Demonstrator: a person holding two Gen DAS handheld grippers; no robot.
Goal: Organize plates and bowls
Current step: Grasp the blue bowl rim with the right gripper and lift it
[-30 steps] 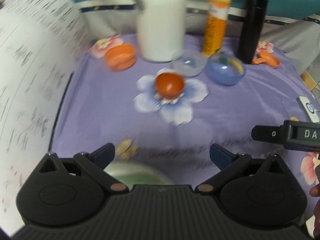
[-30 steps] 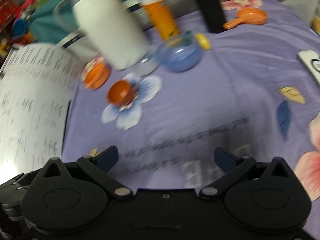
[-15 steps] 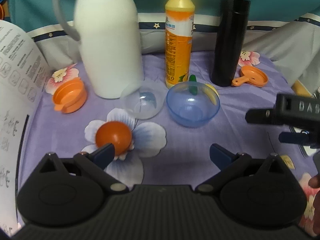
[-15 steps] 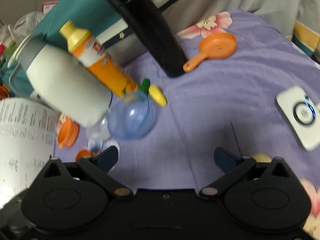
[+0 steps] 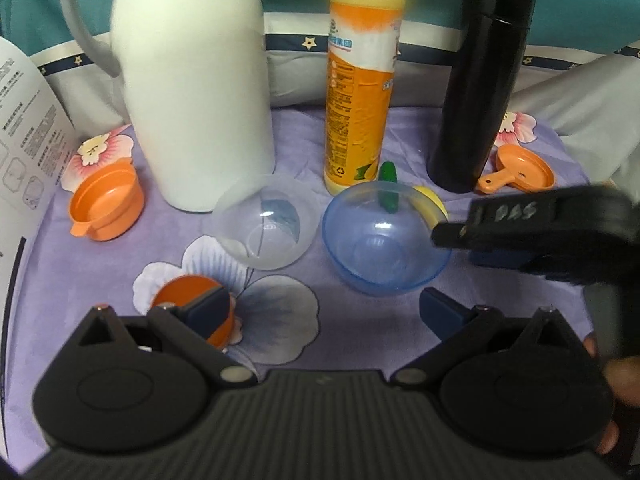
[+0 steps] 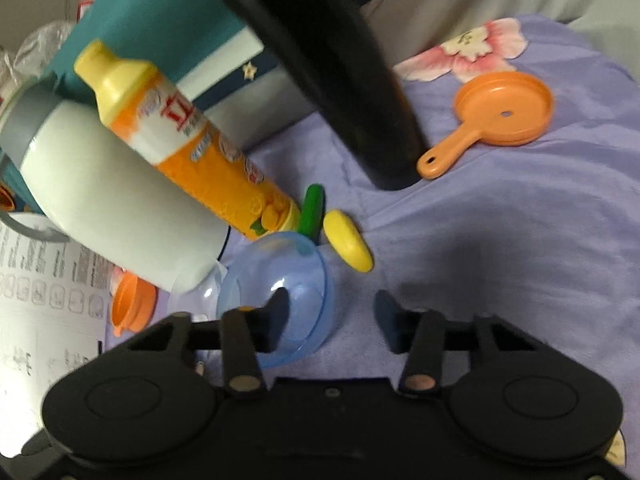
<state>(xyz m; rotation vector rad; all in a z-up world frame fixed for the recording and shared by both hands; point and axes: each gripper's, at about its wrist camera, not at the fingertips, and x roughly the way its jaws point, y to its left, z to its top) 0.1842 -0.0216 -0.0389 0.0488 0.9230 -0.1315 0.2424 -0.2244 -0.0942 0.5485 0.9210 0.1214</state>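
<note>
A blue see-through bowl (image 5: 384, 240) sits on the purple cloth, with a clear bowl (image 5: 264, 222) to its left. An upturned orange bowl (image 5: 192, 304) lies at my left gripper's left fingertip. My left gripper (image 5: 324, 312) is open and empty, low over the cloth before the bowls. My right gripper (image 6: 332, 316) is open, its jaws partly narrowed; the left finger is inside the blue bowl (image 6: 280, 292) and the right finger is outside its rim. In the left wrist view the right gripper (image 5: 532, 232) reaches the blue bowl's right rim.
A white jug (image 5: 192, 88), an orange bottle (image 5: 360, 84) and a black flask (image 5: 476, 92) stand behind the bowls. An orange cup (image 5: 106, 204) is at left, an orange pan lid (image 5: 520, 168) at right. Green and yellow toys (image 6: 344, 240) lie behind the blue bowl. A paper sheet (image 5: 24, 140) is at left.
Both grippers moved forward toward the bowls. The right gripper came down over the blue bowl's rim and its jaws narrowed. The left gripper's left finger reached the orange bowl.
</note>
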